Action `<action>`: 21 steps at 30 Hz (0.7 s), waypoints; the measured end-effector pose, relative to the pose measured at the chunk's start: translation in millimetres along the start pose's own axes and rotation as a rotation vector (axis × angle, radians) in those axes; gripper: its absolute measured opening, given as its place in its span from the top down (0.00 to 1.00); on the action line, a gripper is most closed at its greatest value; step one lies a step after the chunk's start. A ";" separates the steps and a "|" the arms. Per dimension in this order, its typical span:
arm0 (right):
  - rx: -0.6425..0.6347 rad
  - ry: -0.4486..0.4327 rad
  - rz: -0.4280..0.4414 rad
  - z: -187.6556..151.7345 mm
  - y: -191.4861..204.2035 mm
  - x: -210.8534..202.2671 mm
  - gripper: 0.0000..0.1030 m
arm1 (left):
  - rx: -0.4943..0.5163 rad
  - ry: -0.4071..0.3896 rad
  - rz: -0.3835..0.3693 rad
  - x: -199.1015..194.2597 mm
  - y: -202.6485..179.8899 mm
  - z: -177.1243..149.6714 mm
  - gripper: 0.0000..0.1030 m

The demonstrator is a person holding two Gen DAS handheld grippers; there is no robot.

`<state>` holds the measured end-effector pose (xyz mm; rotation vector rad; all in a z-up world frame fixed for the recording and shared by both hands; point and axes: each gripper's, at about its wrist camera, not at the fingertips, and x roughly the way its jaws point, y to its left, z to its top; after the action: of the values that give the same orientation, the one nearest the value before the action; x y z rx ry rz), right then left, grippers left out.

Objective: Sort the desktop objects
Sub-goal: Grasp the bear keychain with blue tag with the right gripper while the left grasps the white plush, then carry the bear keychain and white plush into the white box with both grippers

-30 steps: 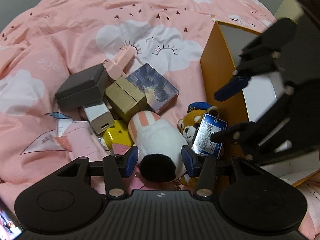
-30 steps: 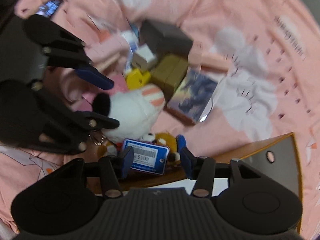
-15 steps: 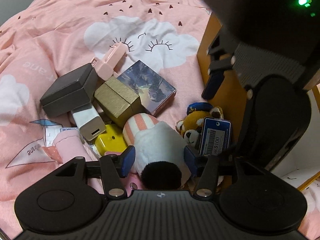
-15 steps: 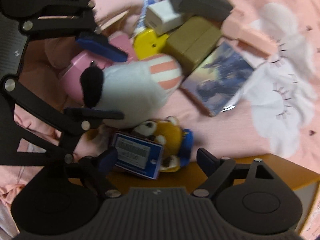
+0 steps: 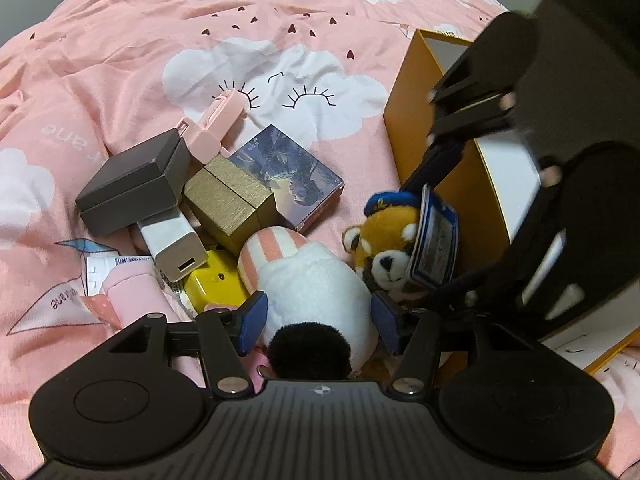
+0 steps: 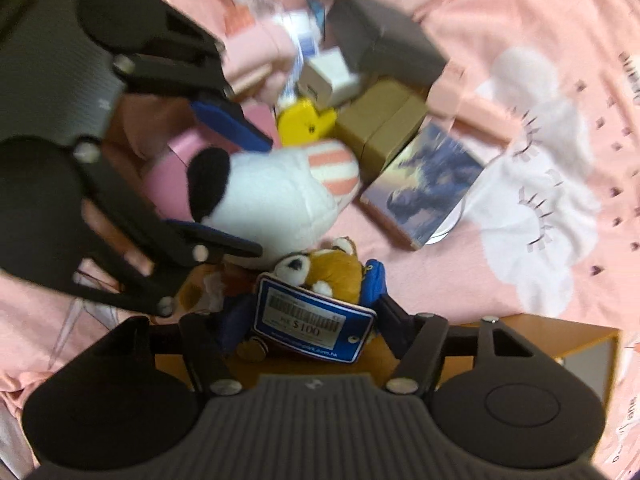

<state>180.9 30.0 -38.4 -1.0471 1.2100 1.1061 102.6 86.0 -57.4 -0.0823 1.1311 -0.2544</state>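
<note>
- The left gripper (image 5: pixel 318 322) has just been opening its jaws; they straddle the white plush toy (image 5: pixel 312 284), one blue pad on each side, seemingly just clear of it.
- The right gripper (image 6: pixel 304 320) has just been closing its jaws around the red panda plush (image 6: pixel 332 272) and its blue price tag (image 6: pixel 312 326); contact cannot be told.
- The panda lies just right of the white toy, against the orange box (image 5: pixel 412 120).
- To the far left sit a gold box (image 5: pixel 228 200), a yellow gadget (image 5: pixel 214 280), a white charger (image 5: pixel 172 246), a grey box (image 5: pixel 132 186) and a picture box (image 5: pixel 288 176), all on the pink bedsheet (image 5: pixel 160 60).
</note>
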 end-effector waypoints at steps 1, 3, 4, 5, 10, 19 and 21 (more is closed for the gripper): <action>0.008 -0.022 -0.008 -1.7 1.0 -8.6 0.35 | -0.010 -0.001 -0.004 -0.6 1.3 0.2 0.35; 0.015 -0.061 -0.029 -3.4 4.1 -22.7 0.35 | -0.026 -0.001 -0.012 -2.1 3.7 1.0 0.35; 0.010 -0.083 -0.053 -4.4 8.9 -29.0 0.35 | -0.030 0.000 -0.014 -3.3 3.9 0.3 0.35; 0.004 -0.105 -0.082 -6.8 10.8 -38.2 0.35 | -0.032 0.002 -0.012 -4.4 3.1 -0.7 0.35; 0.034 -0.235 -0.174 -19.8 13.7 -95.2 0.35 | -0.026 0.015 0.003 -2.4 0.2 -0.7 0.35; 0.160 -0.391 -0.294 -75.3 21.4 -170.4 0.35 | 0.028 0.022 0.079 13.5 -16.5 0.6 0.30; 0.207 -0.398 -0.310 -92.4 21.2 -176.7 0.35 | 0.054 0.006 0.105 15.0 -21.5 -3.0 0.34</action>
<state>139.8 -70.2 130.4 -0.7771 0.7927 0.8736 102.4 61.7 -67.8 0.0255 1.1305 -0.1914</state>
